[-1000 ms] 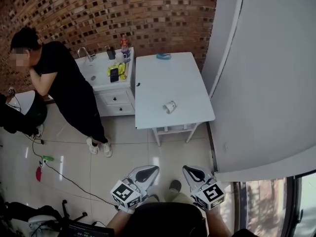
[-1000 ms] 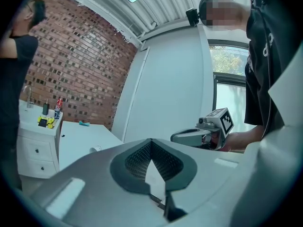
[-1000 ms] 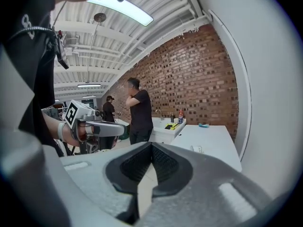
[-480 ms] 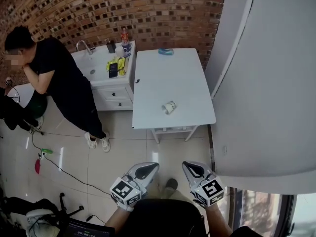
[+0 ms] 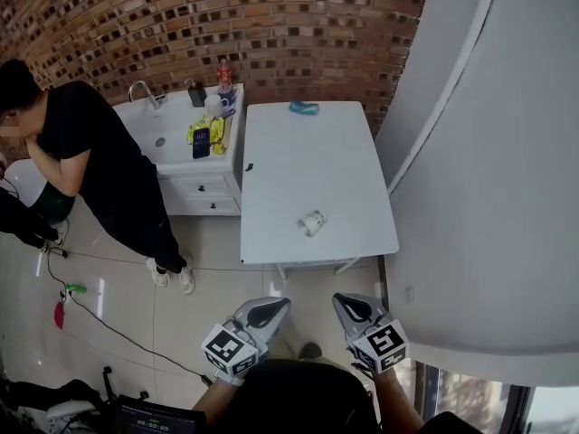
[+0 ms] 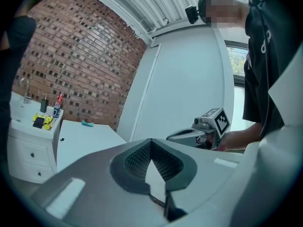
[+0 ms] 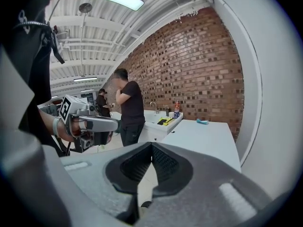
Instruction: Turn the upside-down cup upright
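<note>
A small white cup (image 5: 311, 223) lies tipped over near the front edge of the white table (image 5: 308, 161), seen only in the head view. My left gripper (image 5: 279, 304) and right gripper (image 5: 342, 301) hang side by side low in that view, over the floor and well short of the table. Both are shut with nothing between the jaws. In the left gripper view the left gripper (image 6: 151, 143) has its tips together, and the right gripper (image 6: 208, 129) shows beside it. In the right gripper view the right gripper (image 7: 151, 145) is likewise closed and empty.
A person in black (image 5: 99, 161) leans on a white sink cabinet (image 5: 204, 183) left of the table. A blue object (image 5: 303, 108) lies at the table's far end. A white wall (image 5: 488, 197) runs along the right. Cables (image 5: 109, 319) cross the tiled floor.
The whole view has moved toward the table, so the table and cup sit a little lower and closer. Both grippers keep their place low in the frame and stay shut.
</note>
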